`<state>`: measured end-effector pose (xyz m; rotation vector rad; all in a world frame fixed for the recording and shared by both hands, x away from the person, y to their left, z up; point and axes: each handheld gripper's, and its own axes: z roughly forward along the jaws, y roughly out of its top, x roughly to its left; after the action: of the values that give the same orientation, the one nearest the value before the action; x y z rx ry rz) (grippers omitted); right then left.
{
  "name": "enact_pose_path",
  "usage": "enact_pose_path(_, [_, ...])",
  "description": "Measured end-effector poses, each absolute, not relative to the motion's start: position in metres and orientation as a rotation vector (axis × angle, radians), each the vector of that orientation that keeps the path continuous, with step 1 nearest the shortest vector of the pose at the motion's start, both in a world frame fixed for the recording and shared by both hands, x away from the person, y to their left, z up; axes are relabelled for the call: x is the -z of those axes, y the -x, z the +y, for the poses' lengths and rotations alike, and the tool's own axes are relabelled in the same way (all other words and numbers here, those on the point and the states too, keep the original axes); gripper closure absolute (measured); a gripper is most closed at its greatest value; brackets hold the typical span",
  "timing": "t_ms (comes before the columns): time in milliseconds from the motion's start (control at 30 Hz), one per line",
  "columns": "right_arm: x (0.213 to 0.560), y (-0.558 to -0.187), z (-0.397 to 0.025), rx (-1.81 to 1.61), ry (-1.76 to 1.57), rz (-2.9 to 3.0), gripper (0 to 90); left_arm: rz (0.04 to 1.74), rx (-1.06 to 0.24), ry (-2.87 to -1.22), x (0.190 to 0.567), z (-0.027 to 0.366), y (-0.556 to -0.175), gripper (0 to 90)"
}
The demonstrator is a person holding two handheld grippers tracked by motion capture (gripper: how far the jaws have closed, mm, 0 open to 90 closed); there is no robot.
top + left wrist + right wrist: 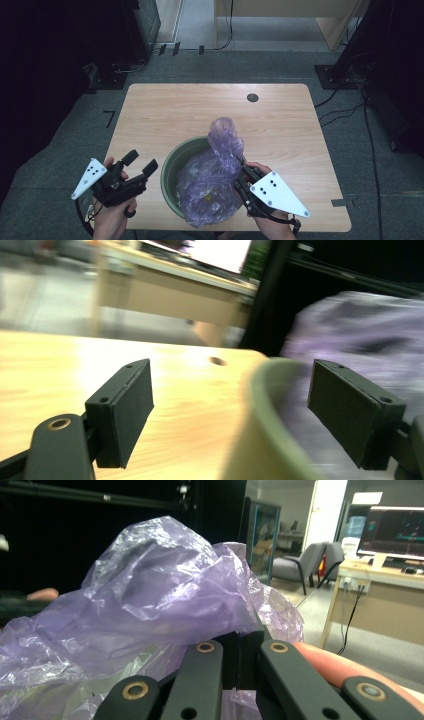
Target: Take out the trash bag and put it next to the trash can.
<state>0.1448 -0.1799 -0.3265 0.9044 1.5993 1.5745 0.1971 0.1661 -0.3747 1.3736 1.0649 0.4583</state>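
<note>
High view: purple plastic bag (215,175) sits in a green bin (172,170) at the table's (165,115) near edge.
Right tongs (241,172) are pressed together, pinching the bag's gathered top at the bin's right rim; left tongs (141,162) hang spread and empty, just left of the bin.

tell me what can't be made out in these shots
- Contents of the purple bag: high view, crinkled film hides them; only a yellowish patch shows through.
- Inside of the green bin: high view, the bag covers it.
- Right gripper jaw tips: right gripper view, buried in bag plastic.
- Bin rim and bag in the left gripper view: motion blur smears them.
- Left gripper cable: high view, cut off by the bottom edge.
</note>
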Motion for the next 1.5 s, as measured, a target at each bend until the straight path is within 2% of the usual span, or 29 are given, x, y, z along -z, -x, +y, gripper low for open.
enact_pose_path(67, [0.323,-0.145,-0.180,-1.580,-0.907,1.582,90.0,1.149,-0.535,-1.367,0.387,0.180,-0.204,12.7])
enact_pose_path(167, [0.321,-0.145,-0.180,-1.583,-0.912,1.569,90.0,1.208,-0.576,-1.404,0.402,0.188,-0.211,9.7])
enact_pose_path(233, [0.317,-0.145,-0.180,-1.586,-0.915,1.541,90.0,1.292,-0.547,-1.462,0.423,0.194,-0.222,0.0])
enact_pose_path(333, [0.313,-0.145,-0.180,-1.587,-0.915,1.518,90.0,1.341,-0.526,-1.489,0.438,0.196,-0.228,0.0])
enact_pose_path(633, [0.304,-0.143,-0.184,-1.602,-0.902,1.443,90.0,1.570,-0.619,-1.703,0.494,0.200,-0.246,0.0])
enact_pose_path(967, [0.294,-0.141,-0.186,-1.604,-0.891,1.373,90.0,1.611,-0.642,-1.798,0.517,0.196,-0.249,0.0])
enact_pose_path(1500, [0.268,-0.136,-0.198,-1.592,-0.850,1.220,90.0,1.611,-0.673,-1.862,0.520,0.186,-0.251,0.0])
